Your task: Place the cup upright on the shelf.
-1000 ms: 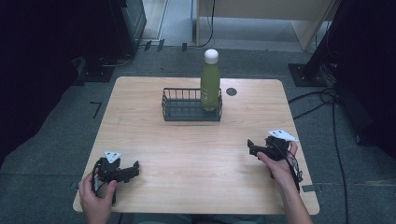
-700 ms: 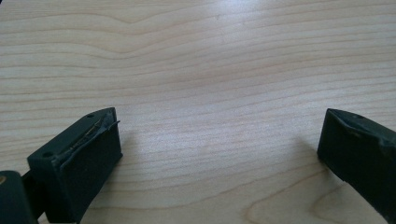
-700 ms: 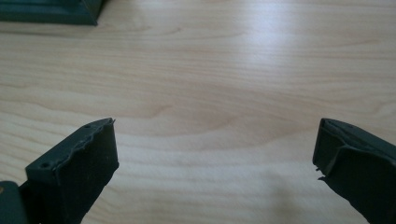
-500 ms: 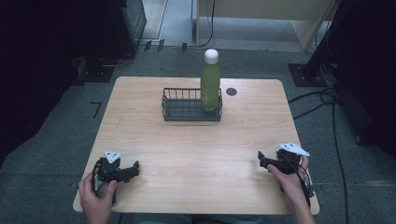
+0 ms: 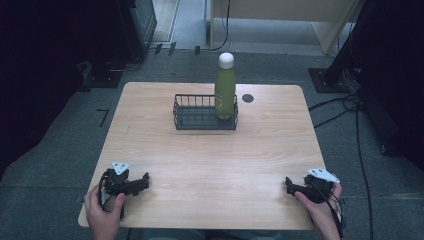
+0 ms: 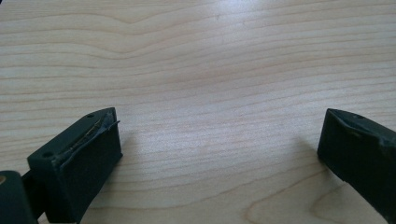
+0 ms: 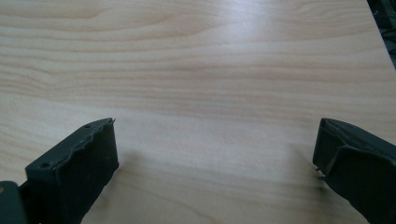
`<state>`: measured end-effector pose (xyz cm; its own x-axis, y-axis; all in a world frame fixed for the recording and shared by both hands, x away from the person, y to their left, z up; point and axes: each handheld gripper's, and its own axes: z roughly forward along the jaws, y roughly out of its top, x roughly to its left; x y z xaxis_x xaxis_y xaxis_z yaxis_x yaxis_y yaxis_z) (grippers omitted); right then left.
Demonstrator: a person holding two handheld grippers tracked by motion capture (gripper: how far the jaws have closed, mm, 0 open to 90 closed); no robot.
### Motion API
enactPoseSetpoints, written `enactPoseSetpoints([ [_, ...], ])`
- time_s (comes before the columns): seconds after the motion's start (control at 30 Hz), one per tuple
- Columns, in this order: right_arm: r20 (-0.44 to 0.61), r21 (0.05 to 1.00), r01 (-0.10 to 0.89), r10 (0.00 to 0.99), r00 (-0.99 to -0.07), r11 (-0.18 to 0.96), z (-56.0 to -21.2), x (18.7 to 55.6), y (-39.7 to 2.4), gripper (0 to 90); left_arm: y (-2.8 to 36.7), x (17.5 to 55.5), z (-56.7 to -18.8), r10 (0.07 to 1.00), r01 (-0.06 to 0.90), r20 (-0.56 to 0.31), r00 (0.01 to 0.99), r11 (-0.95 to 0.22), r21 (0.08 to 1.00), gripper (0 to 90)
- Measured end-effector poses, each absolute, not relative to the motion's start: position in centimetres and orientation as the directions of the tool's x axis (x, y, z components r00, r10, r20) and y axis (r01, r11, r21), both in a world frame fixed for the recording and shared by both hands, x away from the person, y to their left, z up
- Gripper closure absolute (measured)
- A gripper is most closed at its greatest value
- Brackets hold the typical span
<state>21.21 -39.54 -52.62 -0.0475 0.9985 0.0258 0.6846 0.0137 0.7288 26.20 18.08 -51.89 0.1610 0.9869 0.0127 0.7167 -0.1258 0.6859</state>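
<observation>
Overhead, bottle (image 5: 225,87) inside basket (image 5: 194,117).

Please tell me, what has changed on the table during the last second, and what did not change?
The right gripper moved back toward the person, from farther up the right side to the near right corner of the table. Its jaws are open and hold nothing. The left gripper stayed at the near left, also open. The green bottle stayed upright in the wire basket.

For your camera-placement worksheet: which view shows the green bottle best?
The high view. There the green bottle stands upright in the right end of the wire basket, white cap on. The left gripper view and right gripper view look along open jaws at bare wooden table, so they tell nothing about it.
</observation>
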Motion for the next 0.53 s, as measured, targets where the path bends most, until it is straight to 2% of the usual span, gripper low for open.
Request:
enactPoseSetpoints([
  [0.53,0.025,0.71,0.704,0.998,-0.055,0.021,-52.73,20.48,-40.31,0.0,18.08,26.19,-51.89,0.987,0.717,0.013,0.161,-0.126,0.686,0.0],
])
